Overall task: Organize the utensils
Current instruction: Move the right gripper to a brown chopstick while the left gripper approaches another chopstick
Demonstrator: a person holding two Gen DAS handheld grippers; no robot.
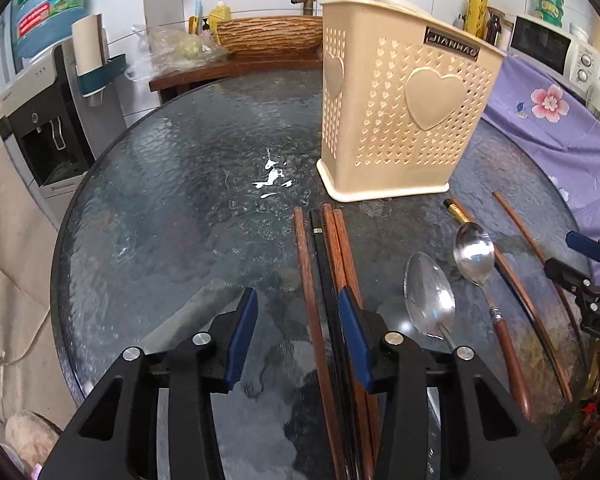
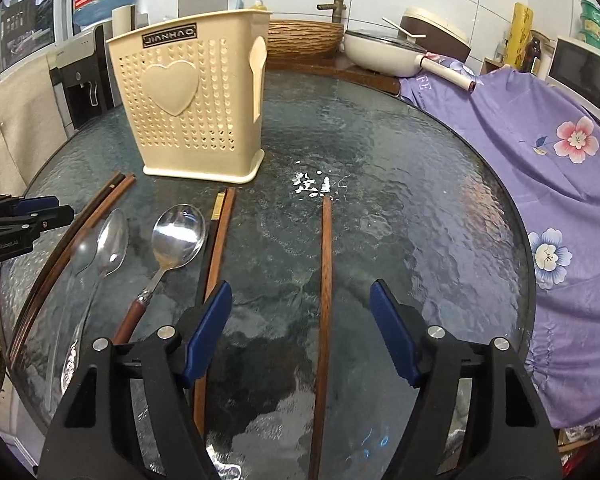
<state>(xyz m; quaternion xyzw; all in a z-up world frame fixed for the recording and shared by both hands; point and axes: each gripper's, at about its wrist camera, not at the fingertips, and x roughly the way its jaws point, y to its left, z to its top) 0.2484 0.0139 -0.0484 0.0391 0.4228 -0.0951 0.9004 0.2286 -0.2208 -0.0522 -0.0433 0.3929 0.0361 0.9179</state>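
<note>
Holder: the beige perforated utensil holder [image 1: 408,100] is standing upright on the round glass table [image 1: 160,200]; I am taking it as my landmark. Its inside is hidden from both views, so I cannot tell whether anything is already in it.

Left gripper [image 1: 298,332]: I am holding it low over the table, in front of the holder. The jaws are standing partly open and gripping nothing. A bundle of chopsticks [image 1: 324,264], brown ones with a black one among them, is lying flat just in front of the holder's left corner, and seems to run under my right pad [image 1: 354,336].

Right gripper [image 2: 300,332]: I am holding it wide open and empty, to the right of the holder. A single brown chopstick [image 2: 326,272] is lying between the fingers' lines, untouched as far as I can judge.

Spoons: a clear plastic spoon [image 1: 430,296] and a steel spoon with a wooden handle [image 1: 474,254] are lying in front of the holder.

Other pieces: a gold-tipped chopstick [image 2: 219,210] and its brown partner are lying beside the steel spoon, also in front of the holder.

Progress: I am judging the task barely begun. Every utensil in view is lying on the glass; none is lifted.

Remaining: chopsticks and both spoons are all waiting to go into the holder.
</note>
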